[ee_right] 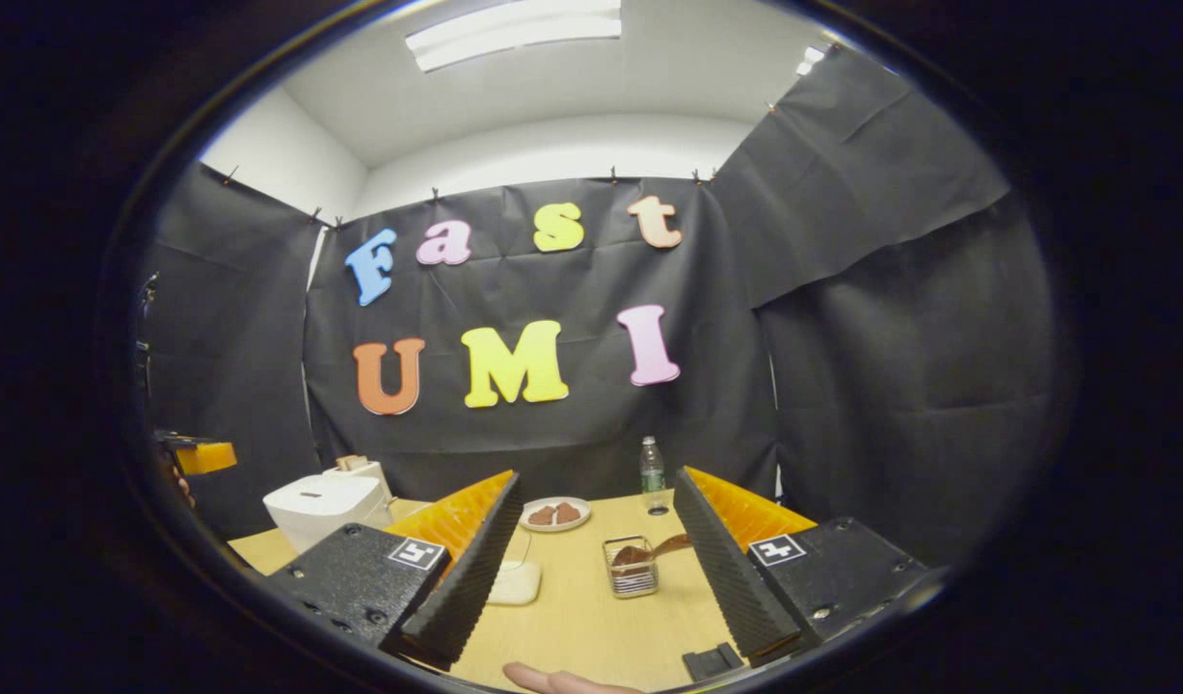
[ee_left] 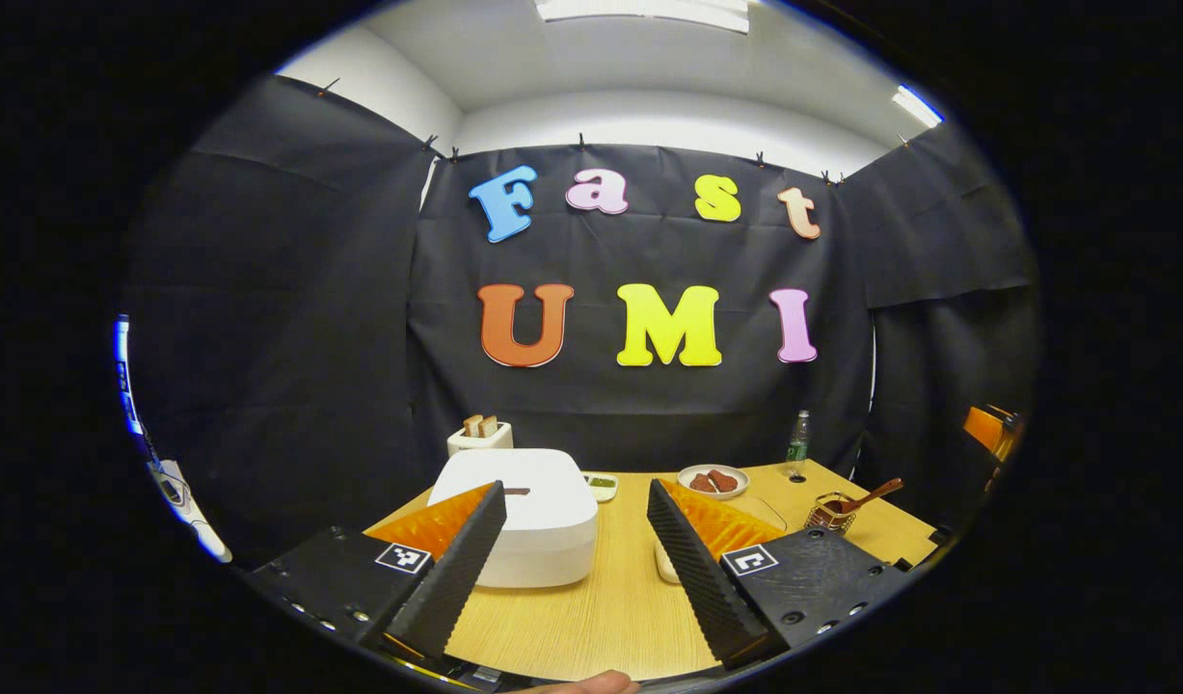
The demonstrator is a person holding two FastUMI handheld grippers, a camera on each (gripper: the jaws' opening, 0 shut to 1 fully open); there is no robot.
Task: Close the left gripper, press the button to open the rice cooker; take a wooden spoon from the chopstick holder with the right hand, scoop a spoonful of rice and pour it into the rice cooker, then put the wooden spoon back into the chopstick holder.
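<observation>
Broadly, a wooden table (ee_left: 591,598) carries everything; its near edge is cut off under both grippers and its left edge is hidden behind the rice cooker in the left gripper view.

Rice cooker (ee_left: 543,511): white, lid down, at the table's left side toward the far edge. Its front left is masked by a finger of the left gripper (ee_left: 574,569). In the right gripper view it sits small at the table's far left corner (ee_right: 323,509), detail hard to read.

Left gripper: fingers well apart, nothing between them, above the near edge.

Right gripper (ee_right: 591,573): fingers likewise spread wide, empty, above the near edge.

Toaster (ee_left: 479,436): behind the rice cooker at the far edge, lower body hidden by the cooker.

Plate (ee_left: 712,480) with dark brown pieces: near the far edge, middle.

Bottle (ee_left: 796,445): upright at the far edge, right of the plate.

Chopstick holder (ee_right: 631,567): a wire basket right of the table's middle, framed between the right gripper's fingers but well beyond them.

Wooden spoon (ee_right: 654,551): standing in the holder, handle leaning right; the bowl end is partly masked by the wire.

White dish (ee_right: 514,583): half hidden behind the right gripper's left finger; contents cannot be made out.

Small dish (ee_left: 601,485) beside the cooker: contents unclear.
</observation>
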